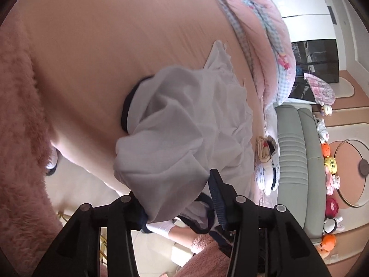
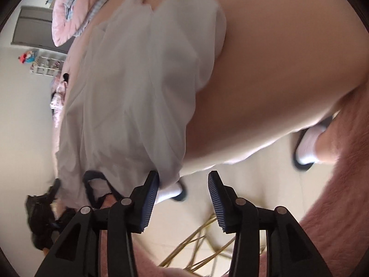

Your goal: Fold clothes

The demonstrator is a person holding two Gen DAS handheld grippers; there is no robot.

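Observation:
A white garment (image 1: 180, 124) with dark navy trim (image 1: 125, 108) lies crumpled on the peach bed sheet (image 1: 115, 46). Its near part is lifted and draped over the left finger of my left gripper (image 1: 182, 189), hiding that finger. The right finger (image 1: 216, 184) shows bare, and the jaws stand wide apart. In the right wrist view the same white garment (image 2: 129, 87) hangs off the bed edge. My right gripper (image 2: 183, 184) is open beside it, and the cloth's lower hem touches its left pad (image 2: 152, 189). Nothing sits between its fingers.
A pink quilt (image 1: 260, 30) is bunched at the far side of the bed, with a grey padded headboard (image 1: 295, 152) and a row of plush toys (image 1: 331, 164) beyond. A person's pink fuzzy sleeve (image 1: 20, 115), white sock (image 2: 309, 145) and dark slipper are near. Yellow wire legs (image 2: 196, 247) stand on the pale floor.

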